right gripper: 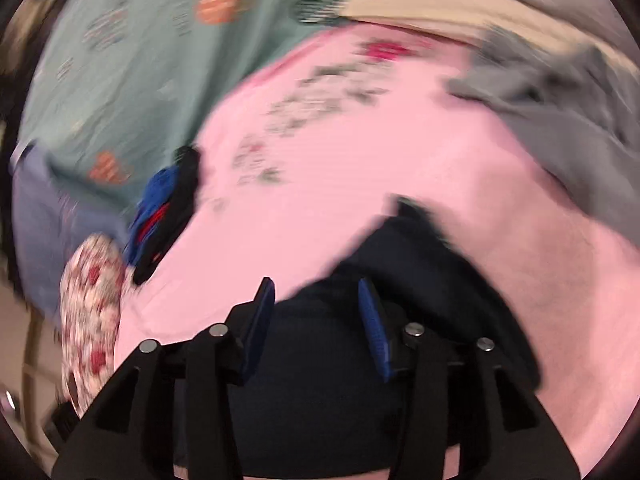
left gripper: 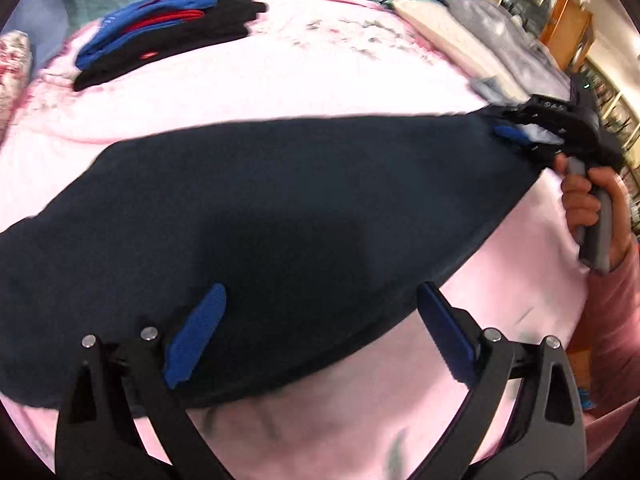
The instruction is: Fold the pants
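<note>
1. Our left gripper [left gripper: 320,332] is spread wide, its blue pads [left gripper: 196,336] hovering over the dark navy pants [left gripper: 280,216] on the pink blanket-covered bed [left gripper: 320,76].
2. Our right gripper [left gripper: 516,132], seen from the left wrist, pinches the pants' far corner.
3. The right wrist view is blurred; its pads [right gripper: 374,332] look partly apart, so we cannot tell its grip.
4. Folded blue-and-black clothes [left gripper: 160,36] sit near the bed's far left edge.

Pink bedspread [left gripper: 320,80] over a bed, teal patterned sheet [right gripper: 132,60] behind, wooden glass-fronted cabinets [left gripper: 560,12] at right
</note>
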`<state>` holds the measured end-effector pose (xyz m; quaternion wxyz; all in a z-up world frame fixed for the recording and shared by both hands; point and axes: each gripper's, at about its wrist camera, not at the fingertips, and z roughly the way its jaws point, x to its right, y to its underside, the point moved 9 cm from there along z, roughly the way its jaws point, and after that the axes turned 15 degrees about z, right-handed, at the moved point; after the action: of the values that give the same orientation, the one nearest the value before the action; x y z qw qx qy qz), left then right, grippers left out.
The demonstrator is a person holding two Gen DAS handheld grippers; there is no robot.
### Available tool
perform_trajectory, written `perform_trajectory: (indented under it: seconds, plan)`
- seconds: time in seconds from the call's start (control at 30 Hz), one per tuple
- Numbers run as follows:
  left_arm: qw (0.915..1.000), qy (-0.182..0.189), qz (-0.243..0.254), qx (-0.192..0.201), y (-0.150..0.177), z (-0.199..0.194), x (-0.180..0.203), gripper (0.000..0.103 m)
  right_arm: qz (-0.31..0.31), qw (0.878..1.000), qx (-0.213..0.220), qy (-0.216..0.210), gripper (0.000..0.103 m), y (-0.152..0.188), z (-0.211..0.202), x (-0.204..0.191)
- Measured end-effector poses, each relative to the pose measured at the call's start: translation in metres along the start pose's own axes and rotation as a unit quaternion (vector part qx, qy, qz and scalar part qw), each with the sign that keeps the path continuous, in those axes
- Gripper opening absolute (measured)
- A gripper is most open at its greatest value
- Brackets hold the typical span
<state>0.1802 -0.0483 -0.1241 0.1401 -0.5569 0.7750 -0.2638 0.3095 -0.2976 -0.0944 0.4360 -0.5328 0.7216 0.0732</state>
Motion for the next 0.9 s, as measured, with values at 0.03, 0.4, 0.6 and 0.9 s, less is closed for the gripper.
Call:
perform_trajectory:
  seconds: [0.03,0.4,0.6,0.9]
  plan:
    - [0.9998,0.015,-0.001,0.011,-0.006,-0.002,0.007,0.098,-0.023,0.999,-0.023,-0.025,0.047,0.008,0.008,-0.016]
    - [0.9983,-0.036,0.039,-0.025,-0.042,0.049,0.032,0.099,0.081,0.997,0.011,0.002,0.025,-0.048,-0.003,0.057]
    - [0.9968,-0.053,0.052,-0.029,-0.041,0.052,0.034,0.101,-0.014,0.999,0.032,-0.007,0.043,-0.012,-0.043,0.009]
    - [0.9970,-0.056,0.049,-0.021,-0.043,0.052,0.033,0.101,-0.091,0.989,-0.119,-0.016,0.044,0.088,-0.016,-0.010]
